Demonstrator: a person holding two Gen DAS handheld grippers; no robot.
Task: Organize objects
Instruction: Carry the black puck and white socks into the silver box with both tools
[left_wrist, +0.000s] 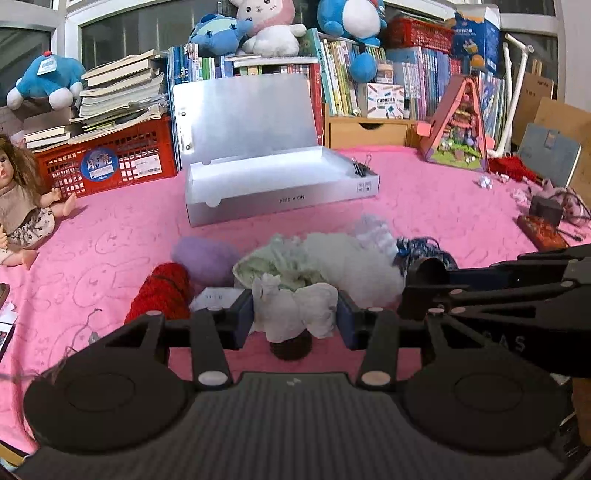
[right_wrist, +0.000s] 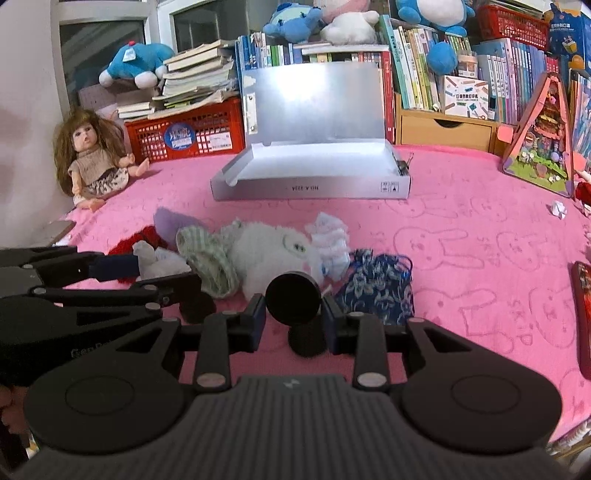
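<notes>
My left gripper is shut on a crumpled white cloth, held just above the pink table cover. My right gripper is shut on a black round lid; it also shows in the left wrist view. Ahead lies a pile: a white plush toy, a green striped cloth, a purple pouch, red yarn, a white frilly piece and a blue patterned bag. An open silver box stands behind the pile, its lid raised.
A doll sits at the left. A red crate with stacked books, shelves of books and plush toys line the back. A pink toy house stands at the right. Binder clips lie in the box's right corner.
</notes>
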